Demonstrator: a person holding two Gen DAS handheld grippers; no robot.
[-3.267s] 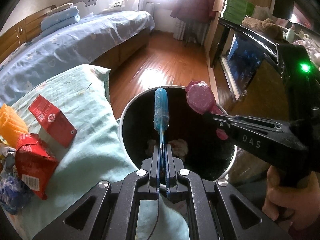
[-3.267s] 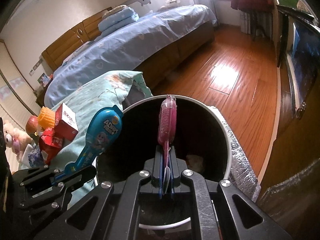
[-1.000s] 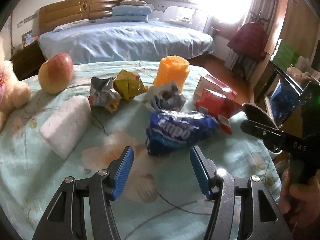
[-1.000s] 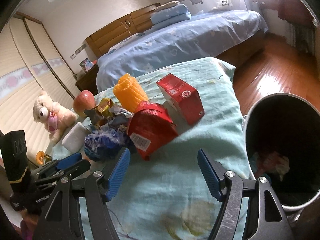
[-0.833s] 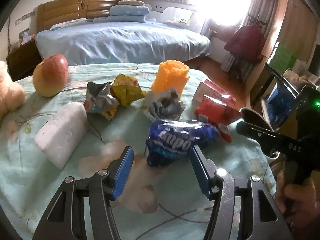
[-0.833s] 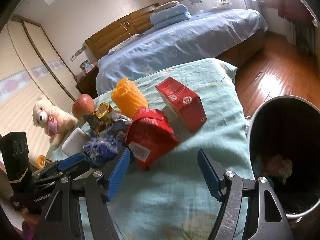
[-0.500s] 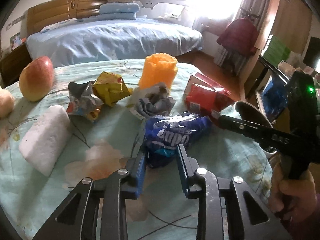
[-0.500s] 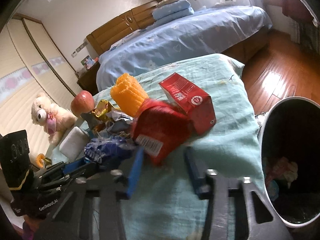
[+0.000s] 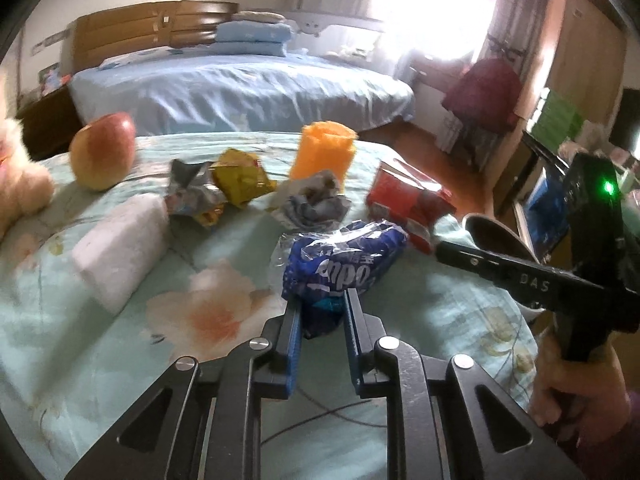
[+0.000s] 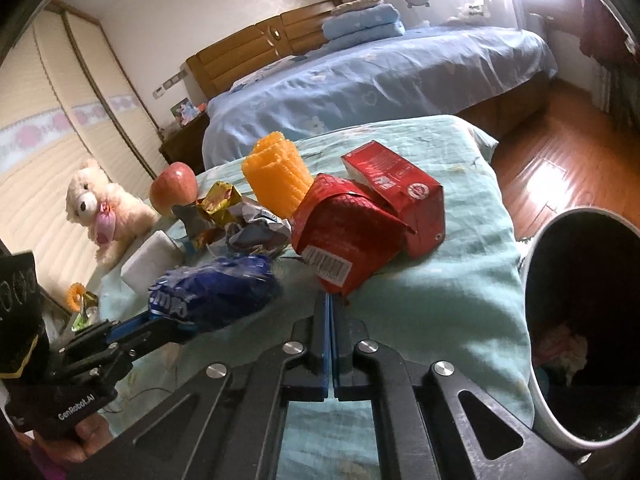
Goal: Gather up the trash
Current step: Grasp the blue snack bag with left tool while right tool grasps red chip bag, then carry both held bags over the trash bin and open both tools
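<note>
My left hand-held gripper point(image 9: 322, 312) has just clamped the crumpled blue plastic wrapper point(image 9: 344, 264); my right hand-held gripper point(image 10: 331, 304) has pinched the red foil bag point(image 10: 344, 236). White-rimmed bin point(image 10: 532, 320) waits at three o'clock.

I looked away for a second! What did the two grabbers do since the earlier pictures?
The left gripper closed on the blue wrapper. The right gripper closed on the red bag. The apple, red carton and bin stayed put.
</note>
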